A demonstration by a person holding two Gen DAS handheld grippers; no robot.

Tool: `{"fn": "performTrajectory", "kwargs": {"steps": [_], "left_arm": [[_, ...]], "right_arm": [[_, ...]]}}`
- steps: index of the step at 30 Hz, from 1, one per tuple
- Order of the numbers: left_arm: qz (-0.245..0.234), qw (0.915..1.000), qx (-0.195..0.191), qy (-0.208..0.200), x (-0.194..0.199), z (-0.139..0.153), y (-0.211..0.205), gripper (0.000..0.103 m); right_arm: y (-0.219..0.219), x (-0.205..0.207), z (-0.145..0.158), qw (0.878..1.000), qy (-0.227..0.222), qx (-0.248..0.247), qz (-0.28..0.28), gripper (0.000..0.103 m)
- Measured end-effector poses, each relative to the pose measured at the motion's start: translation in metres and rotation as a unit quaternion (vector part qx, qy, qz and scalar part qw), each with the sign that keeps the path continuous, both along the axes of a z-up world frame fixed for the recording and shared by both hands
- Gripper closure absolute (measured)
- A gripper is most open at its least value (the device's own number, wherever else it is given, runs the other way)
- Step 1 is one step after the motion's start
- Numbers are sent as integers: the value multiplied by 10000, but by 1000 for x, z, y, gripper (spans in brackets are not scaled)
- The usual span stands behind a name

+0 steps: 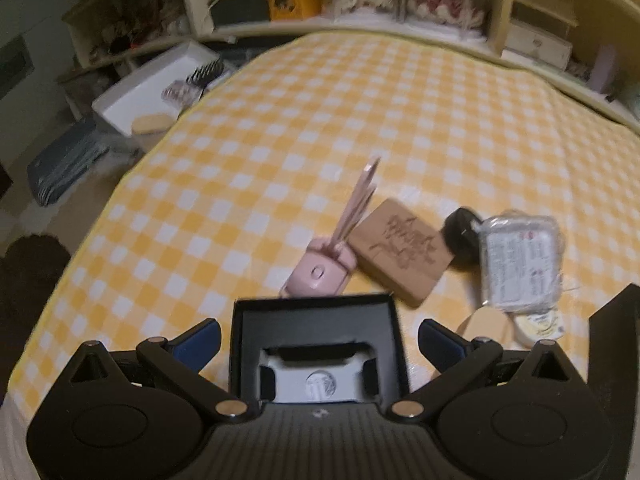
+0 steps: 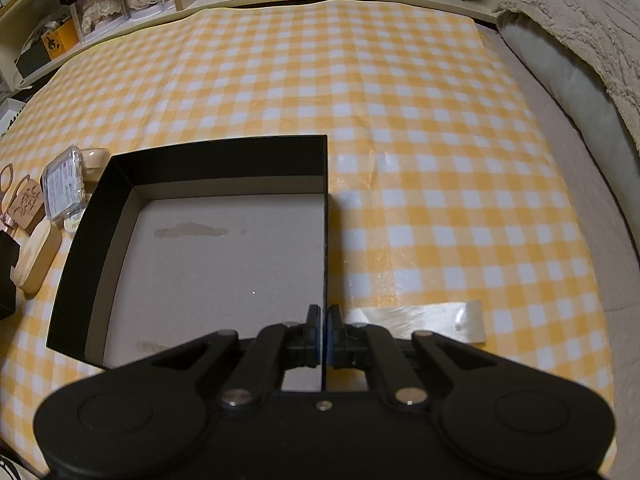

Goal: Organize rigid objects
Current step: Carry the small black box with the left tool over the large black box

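Observation:
In the left wrist view my left gripper [image 1: 319, 338] is open, its blue-padded fingers on either side of a small open black box [image 1: 316, 320] with a white insert inside. Beyond it lie a pink case with tweezers [image 1: 320, 274], a brown engraved wooden block [image 1: 400, 254], a black round object [image 1: 460, 232], a clear plastic packet [image 1: 520, 264], a small round tin [image 1: 538, 326] and a beige oval piece [image 1: 482, 320]. In the right wrist view my right gripper [image 2: 322, 320] is shut on the right wall of a large open black box [image 2: 326, 216], which is empty.
The yellow checked cloth [image 2: 400, 100] covers the bed. A white tray [image 1: 148, 88] with a comb and an oval soap stands off its left edge. Shelves [image 1: 360, 0] run along the back. A grey blanket [image 2: 580, 40] lies at right. A strip of clear tape [image 2: 440, 316] lies on the cloth.

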State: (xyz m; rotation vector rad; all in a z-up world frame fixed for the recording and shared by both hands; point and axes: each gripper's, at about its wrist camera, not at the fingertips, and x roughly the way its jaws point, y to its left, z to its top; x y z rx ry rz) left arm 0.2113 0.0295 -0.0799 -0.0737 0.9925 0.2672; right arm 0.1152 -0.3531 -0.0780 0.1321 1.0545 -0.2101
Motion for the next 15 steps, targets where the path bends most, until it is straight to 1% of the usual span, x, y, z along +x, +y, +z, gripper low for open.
{"fn": "performTrajectory", "kwargs": {"steps": [3, 5, 9, 12, 15], "left_arm": [[121, 9995, -162, 229, 4, -8, 7, 0], [149, 9993, -251, 228, 3, -10, 9, 0], [102, 9993, -224, 275, 3, -13, 8, 0], [178, 9979, -465, 409, 5, -20, 12, 0], [217, 9968, -566, 516, 7, -24, 14, 0]], "right_arm": [[1, 0, 0, 10000, 9, -25, 8, 99], [1, 1, 0, 10000, 15, -36, 20, 99], [1, 1, -1, 10000, 34, -56, 38, 98], [2, 2, -1, 10000, 50, -68, 47, 98], [2, 3, -1, 9999, 51, -71, 48, 98]]}}
